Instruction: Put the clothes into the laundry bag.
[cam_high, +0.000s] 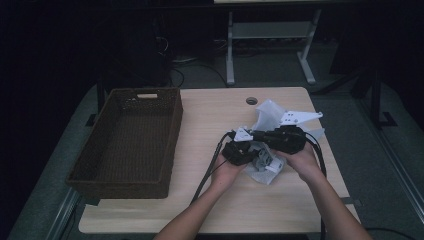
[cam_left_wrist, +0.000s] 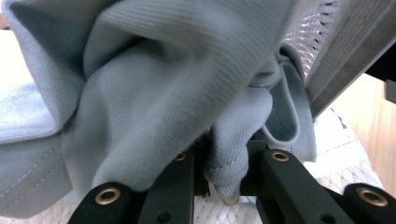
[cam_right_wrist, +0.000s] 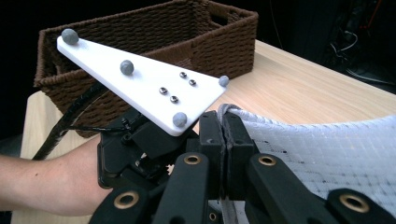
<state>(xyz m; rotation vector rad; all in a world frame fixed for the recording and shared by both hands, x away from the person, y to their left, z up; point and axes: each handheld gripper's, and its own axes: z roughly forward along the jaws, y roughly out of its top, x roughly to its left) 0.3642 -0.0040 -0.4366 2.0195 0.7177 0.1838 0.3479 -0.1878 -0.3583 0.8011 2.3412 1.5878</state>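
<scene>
Desk (cam_high: 210, 115): pale wood with a round cable hole near its far edge; its near edge was cut off by the bottom of the high view, and the room beyond it lay too dark to read.
Basket (cam_high: 127, 145): dark brown woven, rectangular, on the left part of the desk, with a handle slot in its far wall; in the right gripper view it stood behind the left gripper, which covered part of its near wall.
Garment (cam_high: 267, 117): pale grey-blue knit cloth with a white mesh panel, bunched on the right part of the desk, well apart from the basket; both hands and grippers hid much of it, so its kind could not be told.
Left gripper (cam_high: 239, 152): low over the near-left part of the garment; in its own view the fingers (cam_left_wrist: 177, 186) were clenched on a stitched fold of grey cloth, whose folds hid nearly all beyond.
Right gripper (cam_high: 280, 139): just right of the left gripper, nearly touching it; its fingers (cam_right_wrist: 236, 140) were pressed together on the edge of the white mesh.
Marker plate (cam_right_wrist: 140, 81): white, three-cornered, with grey balls, atop the left gripper.
Cables (cam_high: 210, 167): black, trailing toward the near edge.
</scene>
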